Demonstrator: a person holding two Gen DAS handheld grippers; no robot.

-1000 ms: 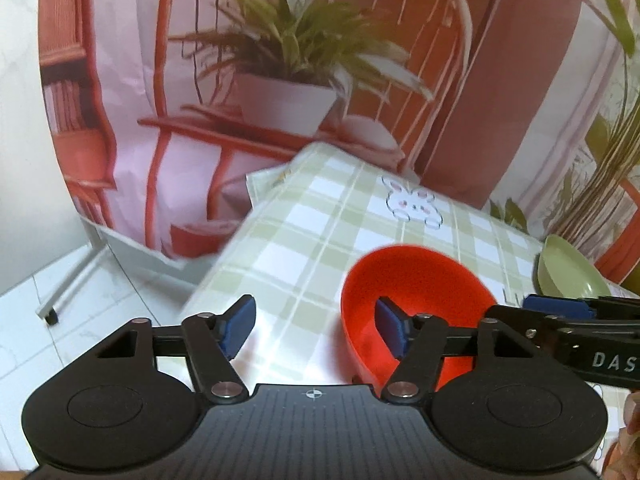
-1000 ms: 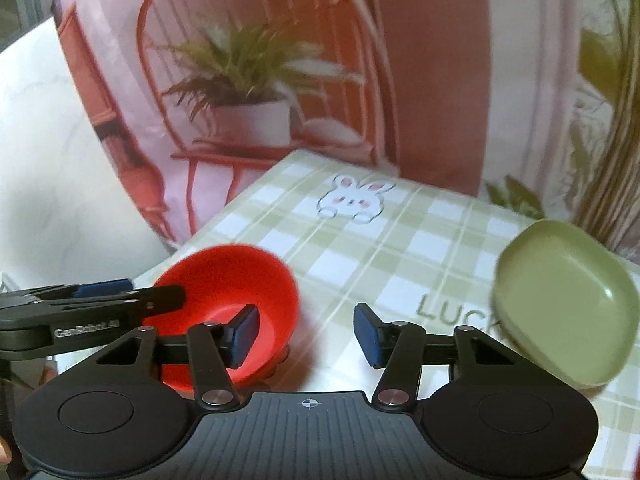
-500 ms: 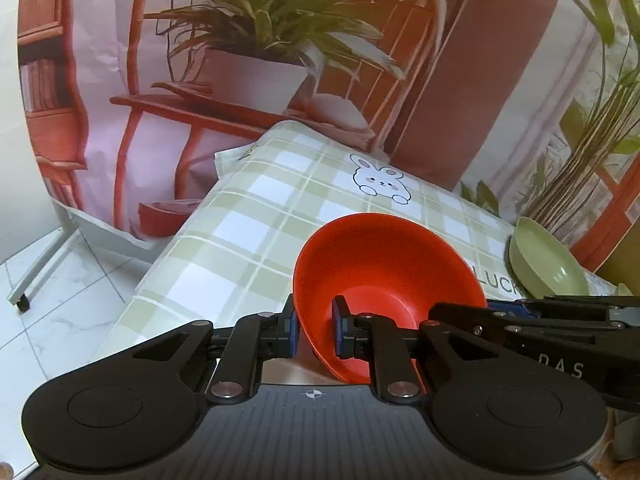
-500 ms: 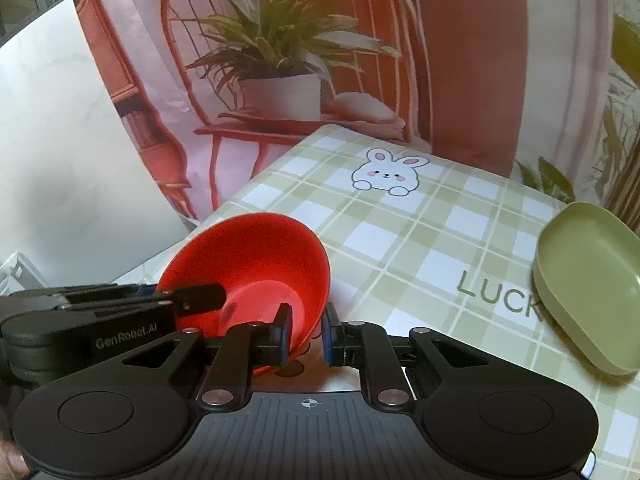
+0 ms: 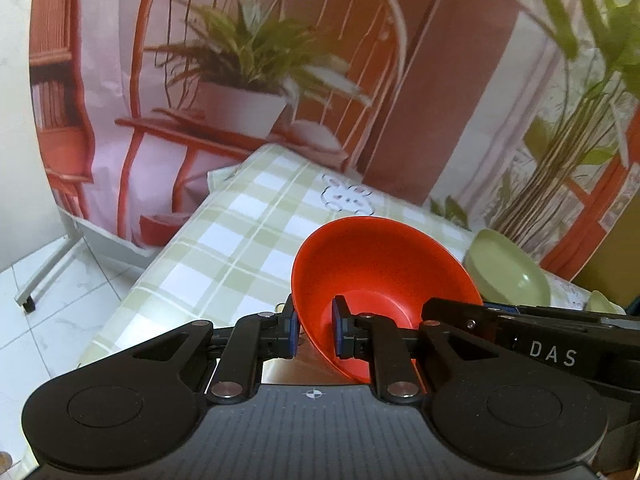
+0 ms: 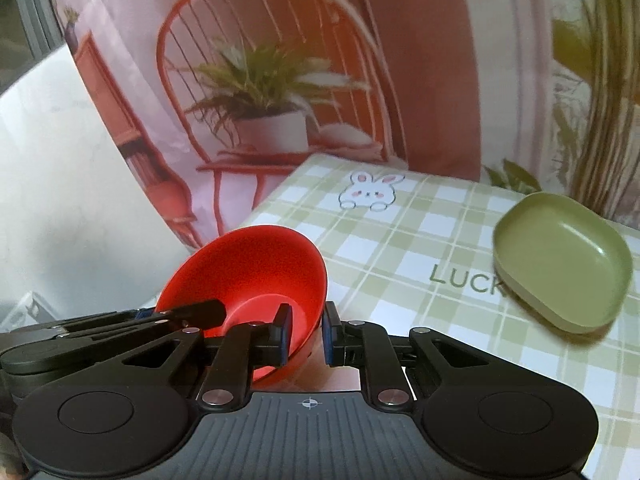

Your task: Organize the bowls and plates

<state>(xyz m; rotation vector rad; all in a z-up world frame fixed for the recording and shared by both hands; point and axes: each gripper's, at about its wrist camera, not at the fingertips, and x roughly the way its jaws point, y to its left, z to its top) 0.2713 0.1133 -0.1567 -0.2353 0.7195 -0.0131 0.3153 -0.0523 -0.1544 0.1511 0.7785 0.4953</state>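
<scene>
Item: red bowl (image 5: 380, 276), held between both tongs, tilted, apparently raised off the left end of the surface (image 6: 400, 248), a green-checked cloth with a rabbit print (image 6: 370, 196) and lettering. Left tongs (image 5: 314, 332): closed on the bowl's wall, one blue pad outside, one inside. Right tongs (image 6: 304, 334): likewise clamped across the wall on the opposite side, one pad in the basin, one outside. Second item: green dish (image 6: 560, 264), shallow, rounded-rectangular, resting on the surface well to the right of the bowl, nothing in it. Backdrop (image 6: 280, 80): printed chair and potted plant, not part of the task. Step in hand, as we judge it: carrying the bowl toward the dish so the two can be gathered or stacked. Handling notes: we would keep both pairs of tongs moving together at one pace, since any drift apart would twist the thin wall out of a pad; we would level the bowl before lowering; we would bring it down squarely over the dish's basin, and open one pair only once the base is seated. Risk: smooth plastic, narrow pad contact, so a slip is plausible.
</scene>
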